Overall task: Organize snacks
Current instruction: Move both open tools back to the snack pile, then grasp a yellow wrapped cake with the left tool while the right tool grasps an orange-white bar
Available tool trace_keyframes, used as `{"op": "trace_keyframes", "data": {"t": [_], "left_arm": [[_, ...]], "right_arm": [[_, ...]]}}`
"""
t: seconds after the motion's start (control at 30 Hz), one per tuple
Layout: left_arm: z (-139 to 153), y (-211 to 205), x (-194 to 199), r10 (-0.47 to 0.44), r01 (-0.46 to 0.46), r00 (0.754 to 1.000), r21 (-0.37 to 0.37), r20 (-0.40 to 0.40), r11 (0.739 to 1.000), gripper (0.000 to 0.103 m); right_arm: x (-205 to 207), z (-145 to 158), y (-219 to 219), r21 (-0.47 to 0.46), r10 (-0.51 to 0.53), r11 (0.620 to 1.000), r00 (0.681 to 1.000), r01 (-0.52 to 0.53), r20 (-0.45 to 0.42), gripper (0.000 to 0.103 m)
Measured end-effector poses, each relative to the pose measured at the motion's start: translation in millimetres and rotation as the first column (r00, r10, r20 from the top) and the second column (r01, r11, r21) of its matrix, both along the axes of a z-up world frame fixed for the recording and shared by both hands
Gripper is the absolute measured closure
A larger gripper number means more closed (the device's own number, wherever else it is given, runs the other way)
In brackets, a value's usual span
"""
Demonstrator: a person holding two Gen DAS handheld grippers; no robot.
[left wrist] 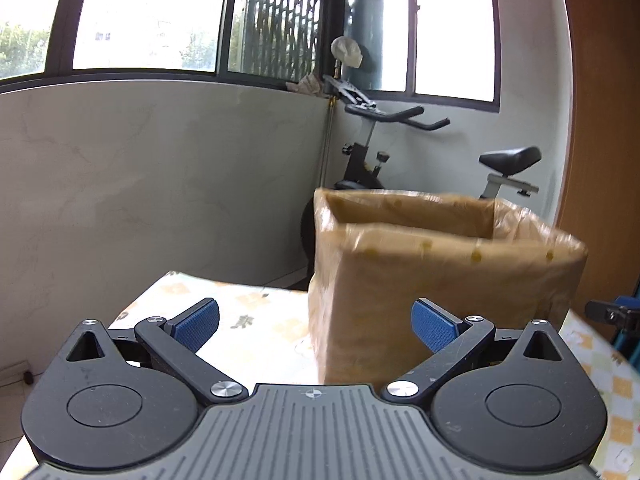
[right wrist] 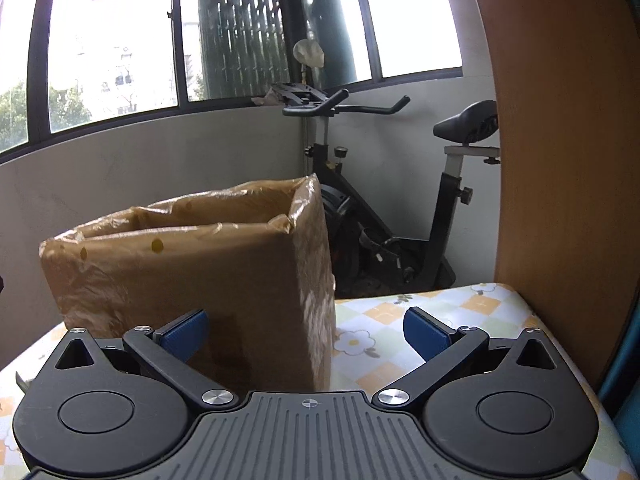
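Observation:
A brown cardboard box [left wrist: 440, 276] wrapped in clear tape stands open-topped on a table with a flowered cloth [left wrist: 248, 320]. My left gripper [left wrist: 316, 324] is open and empty, close in front of the box's left corner. My right gripper [right wrist: 306, 334] is open and empty, close in front of the box [right wrist: 192, 268], near its right corner. The box's inside is hidden from both views. No snacks are in view.
An exercise bike [right wrist: 384, 184] stands on the floor behind the table by the grey wall and windows. A wooden panel [right wrist: 560, 140] rises at the table's right edge [right wrist: 516, 300]. A dark object [left wrist: 612, 314] shows at the left wrist view's right edge.

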State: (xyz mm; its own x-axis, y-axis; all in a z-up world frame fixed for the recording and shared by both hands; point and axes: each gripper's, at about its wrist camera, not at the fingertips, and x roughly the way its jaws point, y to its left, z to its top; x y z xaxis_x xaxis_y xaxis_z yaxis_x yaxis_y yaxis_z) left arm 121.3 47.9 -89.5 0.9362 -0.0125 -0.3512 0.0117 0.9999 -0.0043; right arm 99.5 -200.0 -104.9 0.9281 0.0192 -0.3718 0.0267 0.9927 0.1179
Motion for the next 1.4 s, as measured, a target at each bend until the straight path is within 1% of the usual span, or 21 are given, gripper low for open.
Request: {"op": "trace_keyframes", "data": {"t": [0.13, 0.23, 0.3, 0.37, 0.4, 0.43, 0.47, 0.5, 0.57, 0.6, 0.67, 0.73, 0.77, 0.83, 1.0, 1.17, 1.27, 1.3, 1.33, 1.37, 1.4], "left_arm": [[-31.8, 0.6, -3.6, 0.041, -0.039, 0.997, 0.020, -0.071, 0.999, 0.000], [-55.5, 3.5, -8.3, 0.052, -0.048, 0.992, 0.036, -0.117, 0.998, 0.000], [-65.5, 4.0, -8.9, 0.049, -0.046, 0.989, 0.026, -0.141, 0.999, 0.000], [-76.3, 2.2, -9.4, 0.030, -0.025, 0.986, 0.035, -0.165, 0.999, 0.000], [-81.7, 0.0, -10.6, 0.022, -0.014, 0.985, 0.044, -0.173, 0.999, 0.000], [-86.6, -2.3, -12.1, 0.015, -0.005, 0.983, 0.054, -0.184, 0.999, 0.000], [-89.7, -4.1, -12.1, 0.008, 0.004, 0.981, 0.060, -0.195, 0.998, 0.000], [-96.7, -6.7, -17.0, -0.007, 0.021, 0.977, 0.062, -0.214, 0.998, 0.000], [-102.1, -9.0, -17.1, -0.038, 0.051, 0.969, 0.048, -0.243, 0.998, 0.000], [-105.3, -9.2, -18.3, -0.056, 0.066, 0.966, 0.032, -0.253, 0.997, 0.000], [-109.8, -9.2, -21.1, -0.074, 0.078, 0.962, 0.006, -0.264, 0.997, 0.001], [-116.0, -12.3, -20.1, -0.078, 0.079, 0.955, -0.007, -0.288, 0.997, 0.002], [-119.3, -13.0, -21.5, -0.075, 0.076, 0.952, -0.010, -0.297, 0.997, 0.003], [-123.6, -14.6, -26.9, -0.077, 0.076, 0.949, -0.016, -0.306, 0.997, 0.009], [-131.6, -20.3, -31.6, -0.119, 0.114, 0.935, -0.036, -0.334, 0.993, 0.013], [-130.4, -27.0, -30.7, -0.140, 0.146, 0.928, -0.011, -0.346, 0.989, 0.017], [-128.5, -28.5, -27.1, -0.148, 0.157, 0.917, -0.007, -0.369, 0.988, 0.022], [-128.5, -30.8, -25.1, -0.163, 0.173, 0.914, -0.006, -0.371, 0.985, 0.027], [-127.6, -31.8, -25.1, -0.173, 0.185, 0.912, -0.003, -0.371, 0.983, 0.037], [-126.5, -33.1, -25.3, -0.185, 0.200, 0.911, 0.001, -0.370, 0.980, 0.043], [-126.0, -34.8, -25.1, -0.199, 0.215, 0.909, 0.002, -0.367, 0.977, 0.055]], "right_arm": [[-1.1, -31.7, -0.8, -0.024, -0.004, 1.000, 0.999, 0.002, -0.054, 0.000], [0.0, -55.0, -2.8, 0.004, 0.056, 0.998, 0.991, -0.056, -0.121, 0.000], [0.9, -69.8, -0.3, 0.000, 0.041, 0.999, 0.984, -0.042, -0.176, 0.001], [4.4, -84.6, 2.0, 0.008, 0.025, 1.000, 0.970, -0.023, -0.243, 0.011], [4.8, -89.6, 2.3, 0.019, 0.027, 1.000, 0.967, -0.023, -0.253, 0.026], [4.9, -95.2, 3.2, 0.027, 0.028, 0.999, 0.965, -0.021, -0.261, 0.032], [4.2, -100.7, 5.4, 0.027, 0.029, 0.999, 0.962, -0.022, -0.272, 0.034], [4.2, -104.3, 8.5, 0.018, 0.033, 0.999, 0.959, -0.030, -0.281, 0.034], [5.1, -107.1, 12.3, -0.020, 0.042, 0.999, 0.957, -0.050, -0.287, 0.040], [5.5, -106.9, 14.3, -0.031, 0.046, 0.998, 0.958, -0.058, -0.283, 0.045], [5.9, -108.6, 18.7, -0.054, 0.047, 0.996, 0.957, -0.065, -0.287, 0.050], [6.6, -111.9, 20.8, -0.072, 0.050, 0.995, 0.951, -0.075, -0.306, 0.060], [7.6, -112.3, 21.4, -0.075, 0.060, 0.993, 0.949, -0.087, -0.308, 0.062], [5.7, -112.4, 25.2, -0.093, 0.068, 0.991, 0.951, -0.100, -0.302, 0.064], [5.4, -112.3, 25.1, -0.082, 0.076, 0.991, 0.951, -0.105, -0.300, 0.064], [5.5, -112.5, 21.6, -0.071, 0.082, 0.992, 0.952, -0.108, -0.295, 0.064], [5.4, -112.9, 20.6, -0.068, 0.085, 0.992, 0.952, -0.109, -0.293, 0.064], [5.4, -112.8, 19.9, -0.065, 0.086, 0.992, 0.952, -0.109, -0.293, 0.064], [5.4, -112.8, 19.3, -0.060, 0.087, 0.992, 0.953, -0.108, -0.292, 0.064], [5.5, -112.8, 18.8, -0.056, 0.088, 0.993, 0.953, -0.108, -0.291, 0.064], [5.4, -112.8, 17.9, -0.053, 0.089, 0.993, 0.953, -0.109, -0.290, 0.064]]}}
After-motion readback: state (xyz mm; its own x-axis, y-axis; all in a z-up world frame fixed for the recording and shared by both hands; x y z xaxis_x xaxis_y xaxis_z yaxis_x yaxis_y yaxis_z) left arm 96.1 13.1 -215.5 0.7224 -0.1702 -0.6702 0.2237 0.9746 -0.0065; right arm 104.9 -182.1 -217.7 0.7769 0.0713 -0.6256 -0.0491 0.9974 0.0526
